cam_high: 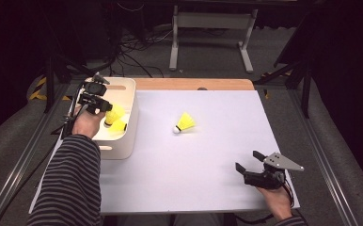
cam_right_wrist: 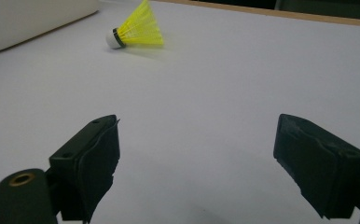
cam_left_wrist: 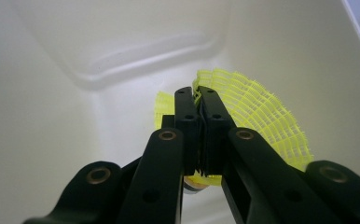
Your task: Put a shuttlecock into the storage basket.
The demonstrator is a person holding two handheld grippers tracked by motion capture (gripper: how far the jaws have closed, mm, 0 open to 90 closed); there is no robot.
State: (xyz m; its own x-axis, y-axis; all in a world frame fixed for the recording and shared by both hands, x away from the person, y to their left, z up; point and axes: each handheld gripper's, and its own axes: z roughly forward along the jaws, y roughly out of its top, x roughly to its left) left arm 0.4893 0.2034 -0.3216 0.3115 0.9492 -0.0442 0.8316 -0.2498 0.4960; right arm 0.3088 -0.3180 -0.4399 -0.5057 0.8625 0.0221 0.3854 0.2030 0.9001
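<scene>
My left gripper (cam_high: pixel 105 107) reaches into a white bin (cam_high: pixel 130 117) at the table's left. In the left gripper view its jaws (cam_left_wrist: pixel 196 95) are shut on the mesh skirt of a yellow shuttlecock (cam_left_wrist: pixel 262 121), pinched between the pads above the bin's floor (cam_left_wrist: pixel 75 46). From above, two yellow shuttlecocks lie in the bin, one (cam_high: pixel 115 113) at the jaw tips and another (cam_high: pixel 119 125) just in front of it. A third yellow shuttlecock (cam_high: pixel 185 122) with a white cork lies on its side mid-table (cam_right_wrist: pixel 136 28). My right gripper (cam_high: pixel 248 160) rests near the front right, open and holding nothing (cam_right_wrist: pixel 197 140).
The white table mat (cam_high: pixel 208 155) has a wooden strip (cam_high: pixel 193 84) along its far edge. The bin's rounded corner (cam_right_wrist: pixel 29 18) shows at the upper left of the right gripper view. Dark floor, cables and a stand (cam_high: pixel 212 28) lie beyond the table.
</scene>
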